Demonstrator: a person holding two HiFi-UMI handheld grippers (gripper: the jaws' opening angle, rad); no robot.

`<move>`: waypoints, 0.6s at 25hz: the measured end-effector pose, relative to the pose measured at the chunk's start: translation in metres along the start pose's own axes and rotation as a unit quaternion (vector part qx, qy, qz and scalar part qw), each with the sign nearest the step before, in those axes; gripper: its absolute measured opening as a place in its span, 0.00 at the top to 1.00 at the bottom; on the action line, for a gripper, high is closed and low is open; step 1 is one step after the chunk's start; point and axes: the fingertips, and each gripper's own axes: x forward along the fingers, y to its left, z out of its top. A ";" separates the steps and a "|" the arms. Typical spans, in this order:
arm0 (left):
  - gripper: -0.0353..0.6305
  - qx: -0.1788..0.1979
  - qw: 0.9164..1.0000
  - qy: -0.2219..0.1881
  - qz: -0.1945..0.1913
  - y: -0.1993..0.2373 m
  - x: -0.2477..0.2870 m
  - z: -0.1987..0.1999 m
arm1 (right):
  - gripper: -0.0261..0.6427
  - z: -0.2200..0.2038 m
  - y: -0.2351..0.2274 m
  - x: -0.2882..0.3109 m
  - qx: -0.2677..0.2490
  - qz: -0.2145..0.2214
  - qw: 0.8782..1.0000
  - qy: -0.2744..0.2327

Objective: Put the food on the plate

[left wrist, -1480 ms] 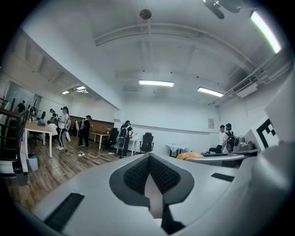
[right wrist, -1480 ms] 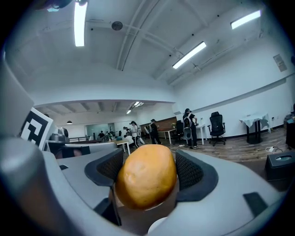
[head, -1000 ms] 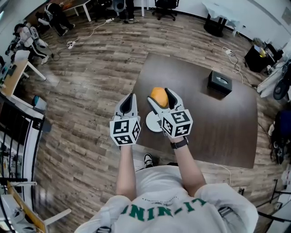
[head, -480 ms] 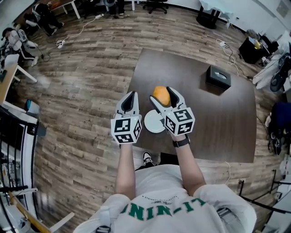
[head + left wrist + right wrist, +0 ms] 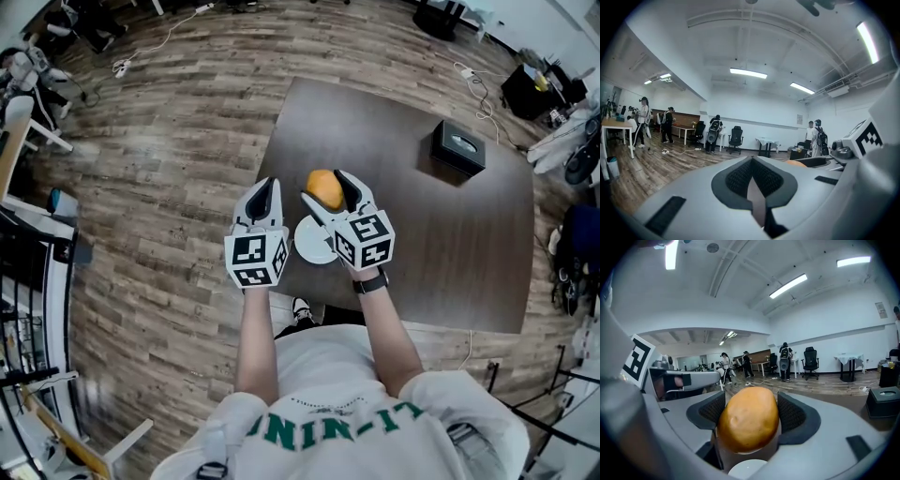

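Observation:
A round orange-brown food piece point(image 5: 324, 188) point(image 5: 748, 419) sits clamped between the dark pads of my right gripper point(image 5: 326, 194) point(image 5: 749, 416), held in the air above the dark brown table point(image 5: 441, 244). A small white plate point(image 5: 312, 243) lies on the table near its front left edge, just below and behind the held food; its rim point(image 5: 749, 469) peeks out at the bottom of the right gripper view. My left gripper point(image 5: 262, 199) point(image 5: 753, 180) hovers beside the right one, over the table's left edge, with its jaws closed together and nothing between them.
A black box point(image 5: 457, 148) point(image 5: 882, 401) stands at the table's far right. Wood floor point(image 5: 169, 178) surrounds the table. Office chairs, desks and several people point(image 5: 670, 126) stand far off across the room. Cables and bags point(image 5: 562, 112) lie at the right.
Both grippers and the held food have stayed together over the table's front left part; the view shifted slightly and the plate now shows a little more beneath the right gripper.

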 end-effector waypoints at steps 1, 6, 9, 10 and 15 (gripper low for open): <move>0.93 0.000 1.000 0.001 -0.001 0.000 0.002 -0.004 | 0.42 -0.004 0.000 0.001 0.001 0.006 1.000 -0.001; 0.93 -0.009 1.000 0.010 -0.003 0.001 0.008 -0.015 | 0.42 -0.018 -0.001 0.007 0.001 0.020 1.000 0.004; 0.93 -0.006 1.000 0.012 -0.003 0.001 0.010 -0.017 | 0.42 -0.032 -0.007 0.011 0.010 0.015 1.000 0.020; 0.93 -0.005 1.000 0.013 -0.004 0.001 0.011 -0.018 | 0.42 -0.037 -0.008 0.013 0.011 0.014 1.000 0.026; 0.93 -0.001 1.000 0.017 -0.012 -0.004 0.014 -0.032 | 0.42 -0.063 -0.011 0.017 0.017 0.017 0.998 0.052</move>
